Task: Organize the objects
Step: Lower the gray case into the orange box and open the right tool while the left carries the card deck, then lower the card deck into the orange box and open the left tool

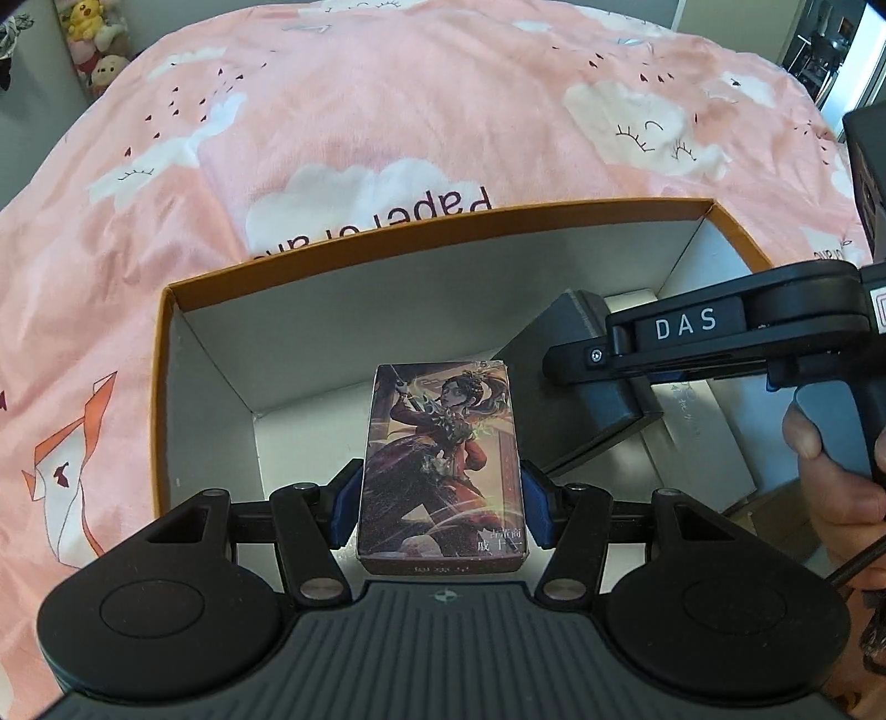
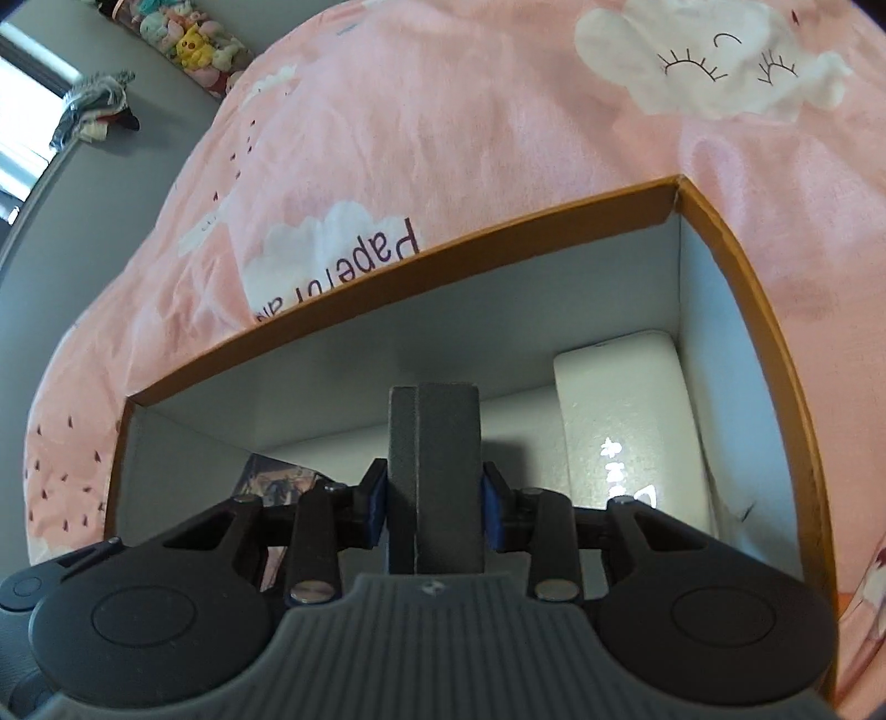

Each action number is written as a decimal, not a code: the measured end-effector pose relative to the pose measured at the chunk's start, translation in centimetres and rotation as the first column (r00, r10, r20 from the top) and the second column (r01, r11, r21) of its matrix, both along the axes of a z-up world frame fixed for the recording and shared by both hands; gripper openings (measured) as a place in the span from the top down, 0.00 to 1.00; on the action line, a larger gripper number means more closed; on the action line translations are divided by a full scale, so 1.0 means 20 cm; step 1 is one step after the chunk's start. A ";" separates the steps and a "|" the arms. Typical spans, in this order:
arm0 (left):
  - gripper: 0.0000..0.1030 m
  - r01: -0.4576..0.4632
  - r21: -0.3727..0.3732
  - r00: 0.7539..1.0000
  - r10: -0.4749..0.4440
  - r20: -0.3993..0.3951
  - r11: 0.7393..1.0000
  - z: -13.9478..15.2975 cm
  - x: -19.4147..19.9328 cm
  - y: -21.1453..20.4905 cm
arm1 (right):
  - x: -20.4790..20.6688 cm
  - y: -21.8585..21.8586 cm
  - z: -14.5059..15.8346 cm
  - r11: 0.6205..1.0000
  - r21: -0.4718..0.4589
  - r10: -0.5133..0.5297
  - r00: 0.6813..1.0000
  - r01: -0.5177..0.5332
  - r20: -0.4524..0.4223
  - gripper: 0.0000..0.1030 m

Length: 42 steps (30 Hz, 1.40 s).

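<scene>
My left gripper (image 1: 441, 507) is shut on an illustrated card box (image 1: 443, 465) showing a warrior figure, held over the open orange-rimmed cardboard box (image 1: 160, 343). My right gripper (image 2: 433, 507) is shut on a dark grey box (image 2: 434, 476), held on edge inside the same cardboard box (image 2: 736, 260). In the left wrist view the right gripper's fingers (image 1: 587, 354) clamp the grey box (image 1: 565, 343) to the right of my card box. The card box shows at lower left in the right wrist view (image 2: 277, 482).
A white flat box (image 2: 626, 421) lies in the cardboard box's right part; it also shows in the left wrist view (image 1: 703, 421). The cardboard box sits on a pink cloud-print bedspread (image 1: 387, 111). Plush toys (image 1: 94, 44) sit far left.
</scene>
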<state>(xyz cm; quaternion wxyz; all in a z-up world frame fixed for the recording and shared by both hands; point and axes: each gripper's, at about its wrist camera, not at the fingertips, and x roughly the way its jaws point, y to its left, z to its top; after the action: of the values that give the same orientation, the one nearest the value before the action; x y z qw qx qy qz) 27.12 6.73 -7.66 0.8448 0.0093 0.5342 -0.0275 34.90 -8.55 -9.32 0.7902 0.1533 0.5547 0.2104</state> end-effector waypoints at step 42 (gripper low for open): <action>0.36 0.020 0.077 0.997 -0.014 -0.080 0.997 -0.09 0.15 -0.05 | -0.11 0.10 0.04 0.729 -0.538 0.554 0.826 -0.424 0.101 0.70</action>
<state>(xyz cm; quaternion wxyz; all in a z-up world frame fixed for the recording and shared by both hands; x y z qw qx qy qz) 30.12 5.75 -9.42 0.8218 0.0457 0.5678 -0.0141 32.66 -6.45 -8.49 0.7821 -0.2346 0.5038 0.2818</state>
